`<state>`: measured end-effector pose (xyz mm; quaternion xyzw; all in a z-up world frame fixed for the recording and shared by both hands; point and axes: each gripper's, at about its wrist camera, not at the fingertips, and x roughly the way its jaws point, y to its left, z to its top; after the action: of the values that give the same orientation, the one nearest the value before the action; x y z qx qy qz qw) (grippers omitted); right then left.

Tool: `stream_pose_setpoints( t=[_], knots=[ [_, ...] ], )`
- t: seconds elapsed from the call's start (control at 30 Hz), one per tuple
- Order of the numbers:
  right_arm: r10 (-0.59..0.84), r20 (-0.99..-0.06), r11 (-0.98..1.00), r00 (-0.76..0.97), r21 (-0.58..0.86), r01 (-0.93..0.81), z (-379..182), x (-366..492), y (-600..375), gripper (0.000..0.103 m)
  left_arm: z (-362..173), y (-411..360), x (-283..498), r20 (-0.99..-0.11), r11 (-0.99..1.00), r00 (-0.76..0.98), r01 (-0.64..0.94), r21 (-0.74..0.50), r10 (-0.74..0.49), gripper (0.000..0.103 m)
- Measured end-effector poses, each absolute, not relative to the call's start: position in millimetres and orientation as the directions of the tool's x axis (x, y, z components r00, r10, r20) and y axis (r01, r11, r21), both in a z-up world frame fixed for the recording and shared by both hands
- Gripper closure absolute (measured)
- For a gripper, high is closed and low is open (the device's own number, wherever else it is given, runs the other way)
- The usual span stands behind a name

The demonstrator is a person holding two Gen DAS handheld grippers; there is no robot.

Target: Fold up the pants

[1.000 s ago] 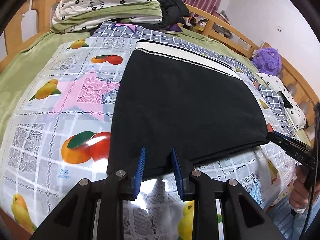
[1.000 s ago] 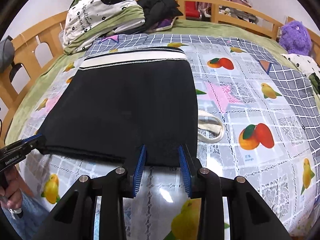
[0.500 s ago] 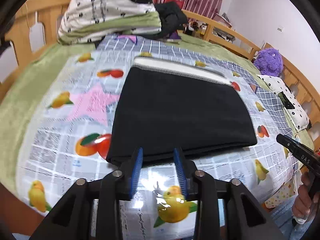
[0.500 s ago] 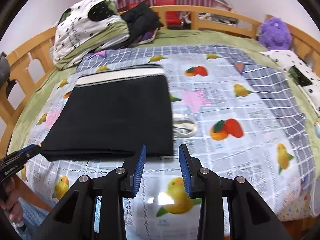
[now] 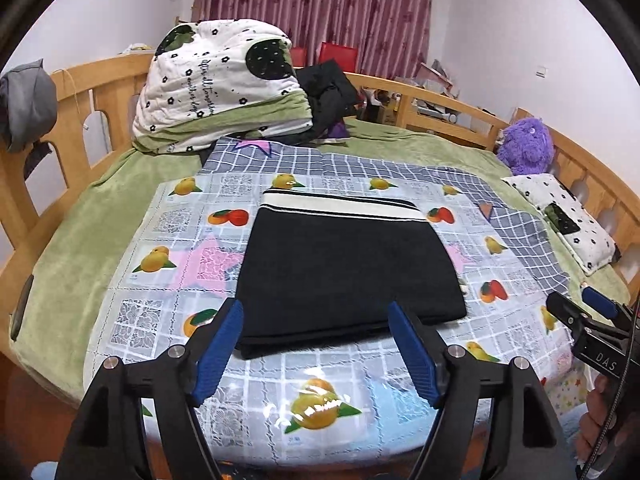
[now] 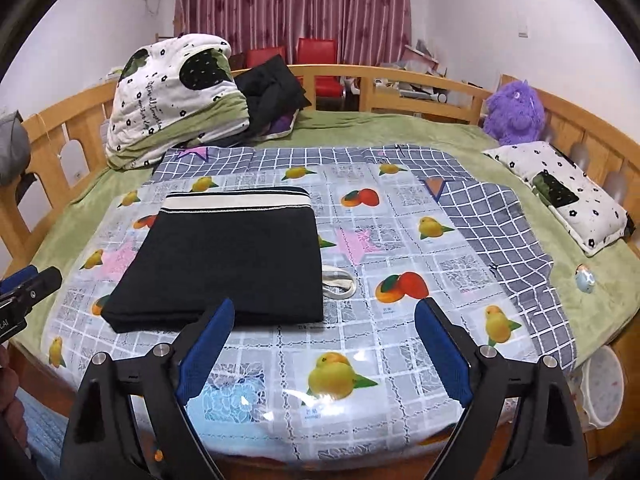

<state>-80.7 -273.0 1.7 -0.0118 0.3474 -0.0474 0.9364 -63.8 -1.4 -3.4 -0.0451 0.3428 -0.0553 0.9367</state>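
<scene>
Pants [image 5: 348, 276] [image 6: 228, 264] lie folded into a flat black rectangle on the fruit-print sheet [image 5: 320, 396] [image 6: 400, 232] covering the bed [image 5: 80, 240] [image 6: 592, 300] — white-striped waistband at the far edge, folded edge nearest the cameras. A loop of cream strap [image 6: 338, 282] sticks out from under the pants' right side.

Left hand-held gripper [image 5: 316, 350]: fingers spread wide, nothing between them, hovering just short of the pants' near edge. Right hand-held gripper [image 6: 324, 346]: likewise spread and empty, off the near right corner — not touching the fabric.

Further out: folded quilt [image 5: 216, 84] [image 6: 172, 100] and dark clothing [image 5: 328, 92] at the bed's far side, purple plush toy [image 5: 526, 146] [image 6: 514, 112] by the wooden rail, spotted pillow [image 5: 564, 220] [image 6: 560, 192] at right.
</scene>
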Motion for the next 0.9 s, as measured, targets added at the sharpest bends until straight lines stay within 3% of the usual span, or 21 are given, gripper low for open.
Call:
stream_pose_setpoints(
  t=[0.9],
  knots=[
    [-0.078,-0.616,0.997,0.784,-0.030,0.076,27.2,-104.1,-268.7,0.012,8.7,-9.3,-83.9,-0.620,0.993,0.776,0.073,-0.090,-0.113,0.024]
  ],
)
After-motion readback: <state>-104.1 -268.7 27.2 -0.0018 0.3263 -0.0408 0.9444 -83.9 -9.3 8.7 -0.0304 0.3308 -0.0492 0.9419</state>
